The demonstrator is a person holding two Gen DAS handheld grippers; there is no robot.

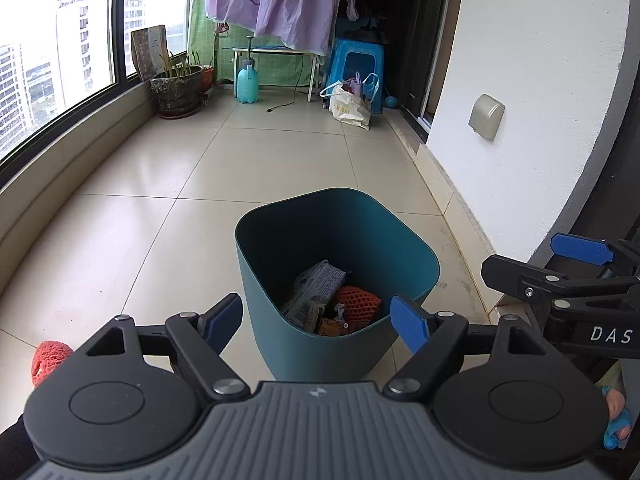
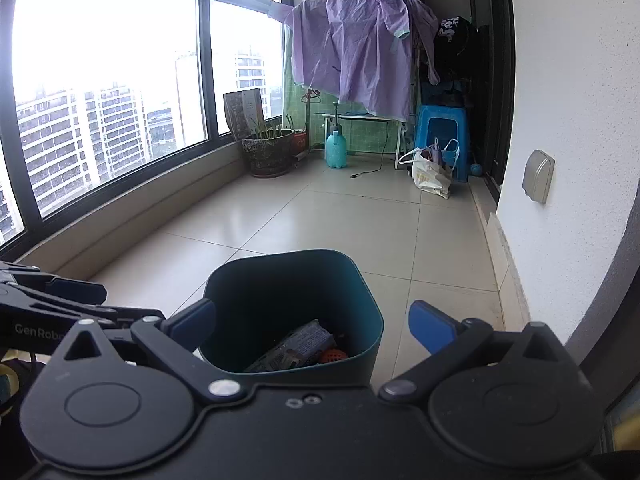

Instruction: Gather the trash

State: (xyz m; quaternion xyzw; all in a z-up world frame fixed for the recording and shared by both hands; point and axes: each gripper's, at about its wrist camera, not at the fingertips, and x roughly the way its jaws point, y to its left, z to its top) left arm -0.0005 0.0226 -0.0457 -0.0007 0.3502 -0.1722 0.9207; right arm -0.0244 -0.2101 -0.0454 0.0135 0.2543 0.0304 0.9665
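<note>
floor: pale glossy tiled balcony floor (image 1: 280, 152) | bin: teal rounded-square plastic bin (image 1: 320, 344) mid-floor, wrappers and orange foam net inside | loose trash: red-orange foam mesh net (image 1: 50, 360) at near left floor edge, likely light, squashy; pinch mid-body | left gripper (image 1: 316, 322) wide, empty | right gripper (image 2: 312, 326) wide, empty

The bin (image 1: 340, 280) is teal, darker inside. In it lie a grey-white printed wrapper (image 1: 316, 286), an orange net sleeve (image 1: 357, 303) with a mesh pattern, and a yellow-orange packet (image 1: 334, 327). Both grippers are black with blue pads (image 1: 408, 322), the left one's body ribbed grey. On the near left floor lies a red foam net (image 1: 48, 360). The floor tiles (image 1: 260, 160) are pale beige. Far off hang a lilac sheet (image 1: 272, 0) over a green checked cloth (image 2: 360, 128), beside a light blue spray bottle (image 1: 247, 84), a bright blue stool (image 1: 356, 64) and a mottled dark flowerpot (image 1: 176, 90). The right wall (image 1: 540, 60) is white.
</note>
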